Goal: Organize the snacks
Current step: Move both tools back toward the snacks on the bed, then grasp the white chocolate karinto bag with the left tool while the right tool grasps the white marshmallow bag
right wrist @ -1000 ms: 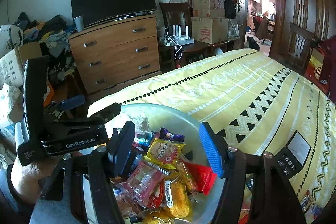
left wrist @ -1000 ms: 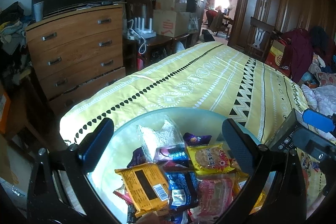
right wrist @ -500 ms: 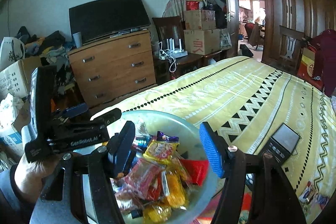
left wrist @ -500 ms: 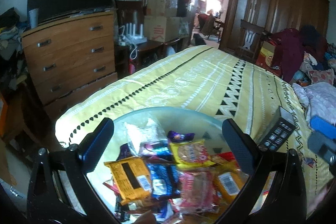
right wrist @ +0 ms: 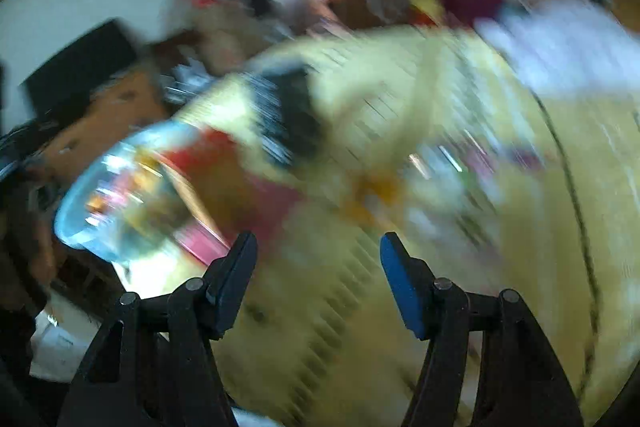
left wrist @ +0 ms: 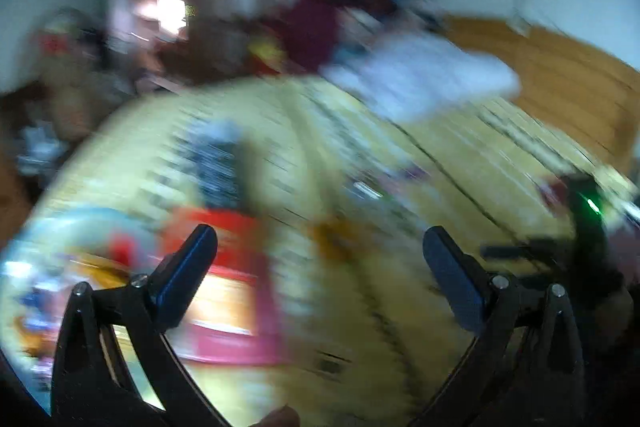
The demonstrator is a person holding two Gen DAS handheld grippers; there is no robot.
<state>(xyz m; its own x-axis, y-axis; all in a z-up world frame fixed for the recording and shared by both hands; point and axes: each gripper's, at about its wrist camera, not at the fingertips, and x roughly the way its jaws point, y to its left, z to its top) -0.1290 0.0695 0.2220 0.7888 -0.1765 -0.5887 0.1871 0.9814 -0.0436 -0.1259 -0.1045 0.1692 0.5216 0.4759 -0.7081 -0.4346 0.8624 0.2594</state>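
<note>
Both views are heavily smeared by motion. The clear bowl (left wrist: 80, 217) of mixed snack packets lies at the lower left of the left wrist view, and the bowl (right wrist: 70, 223) also sits at the left of the right wrist view. A red and pink box (left wrist: 224, 291) lies beside it on the yellow bedspread (left wrist: 360, 327). Blurred loose packets (right wrist: 452, 163) lie further out on the bed. My left gripper (left wrist: 318, 231) is open over bare bedspread with nothing between its fingers. My right gripper (right wrist: 319, 237) is also open and holds nothing.
A dark flat device (right wrist: 288, 115) rests on the bed behind the red box (right wrist: 240, 195). A pale blanket (left wrist: 420, 79) and a wooden headboard (left wrist: 560, 75) are at the far right. Clothes and a wardrobe stand behind. The other gripper's dark body (left wrist: 592, 227) shows a green light.
Both views have swung away from the bowl, which slid from centre to the left edge. The bed's middle and headboard end now fill the frames. Both grippers stayed open.
</note>
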